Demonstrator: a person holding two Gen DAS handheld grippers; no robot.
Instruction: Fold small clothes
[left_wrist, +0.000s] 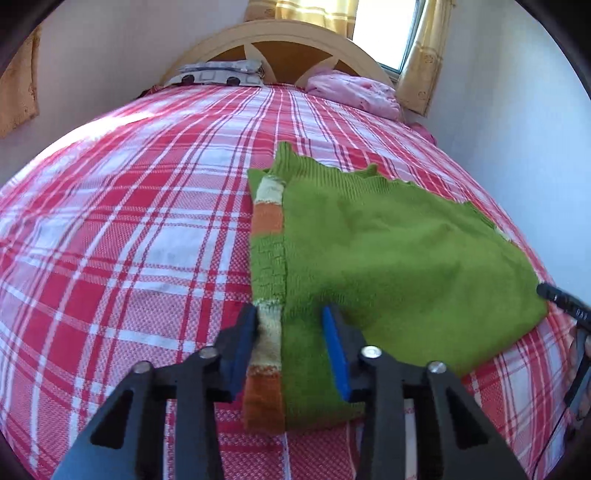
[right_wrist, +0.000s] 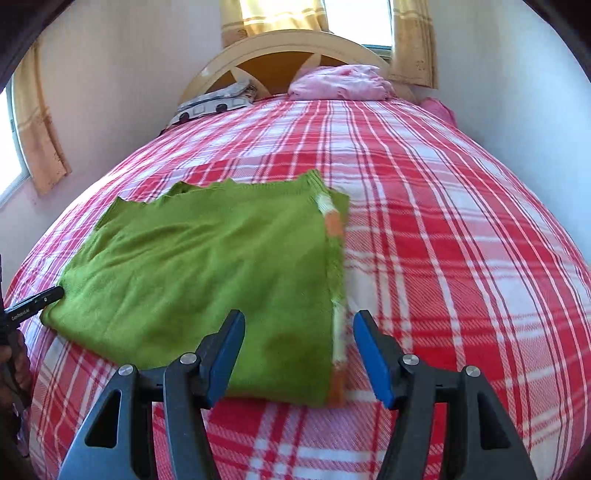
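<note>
Nearest the lens in the left wrist view, the left tool (left_wrist: 290, 317) stands with its blue-padded black fingers (left_wrist: 334, 347) spread wide, holding nothing. They straddle the near edge of the green knitted sweater with its orange, cream and green striped band (left_wrist: 388, 251); the left pad sits over the striped band and the right pad over the plain green knit. Whether the pads touch the cloth cannot be told.

In the right wrist view, the right tool (right_wrist: 299, 321) is likewise wide open and empty. Its left finger hangs over the green knit, its right finger (right_wrist: 371, 354) over the bed cover just beside the sweater's striped edge, so that edge lies between the two.

The sweater lies flat and partly folded on the red and white plaid bed cover (left_wrist: 129, 221), its ribbed hem toward the headboard. Each view catches the other tool's black tip at the sweater's far side.

Farther off, at the head of the bed, a grey and white patterned pillow (left_wrist: 218, 74) and a crumpled pink cloth (left_wrist: 354, 92) rest against the curved pale wooden headboard (left_wrist: 291, 38). Yellow curtains (left_wrist: 424, 55) frame a bright window behind.
</note>
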